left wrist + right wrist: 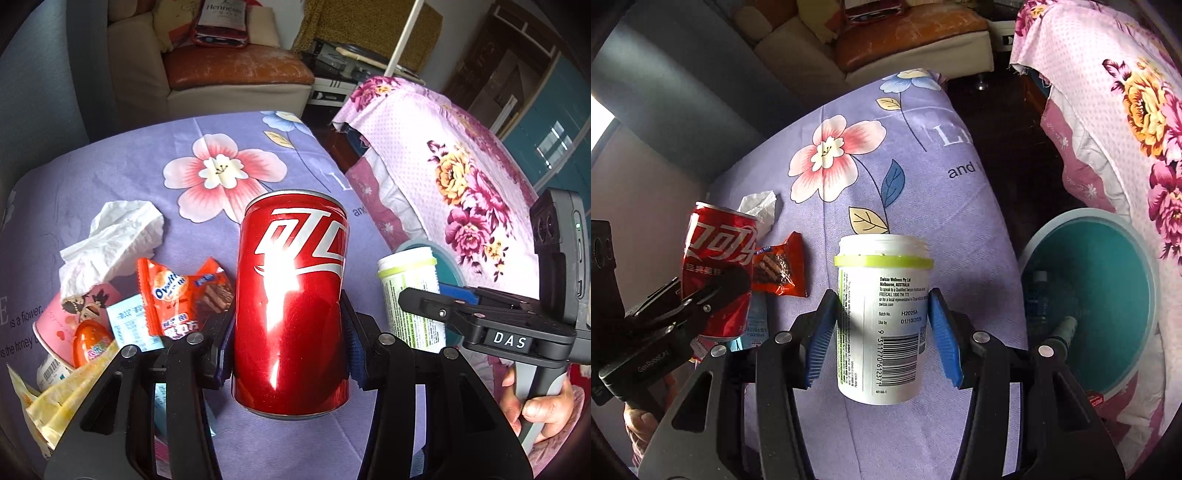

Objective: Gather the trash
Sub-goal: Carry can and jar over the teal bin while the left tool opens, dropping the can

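Note:
My left gripper (290, 332) is shut on a red cola can (291, 306), dented at the pads, held upright above the purple flowered cloth (207, 133). The can also shows in the right wrist view (718, 269). My right gripper (884, 325) is shut on a white supplement bottle (882, 321) with a green band, held above the cloth. The bottle also shows in the left wrist view (410, 295). A teal trash bin (1104, 295) stands open to the right of the bottle, with a bottle inside it.
On the cloth at left lie a crumpled tissue (110, 240), an orange snack wrapper (166, 299), a brown wafer wrapper (779, 266), a pink cup (62, 325) and yellow packets (62, 402). A pink floral-covered piece of furniture (454, 155) stands right; a sofa (229, 74) behind.

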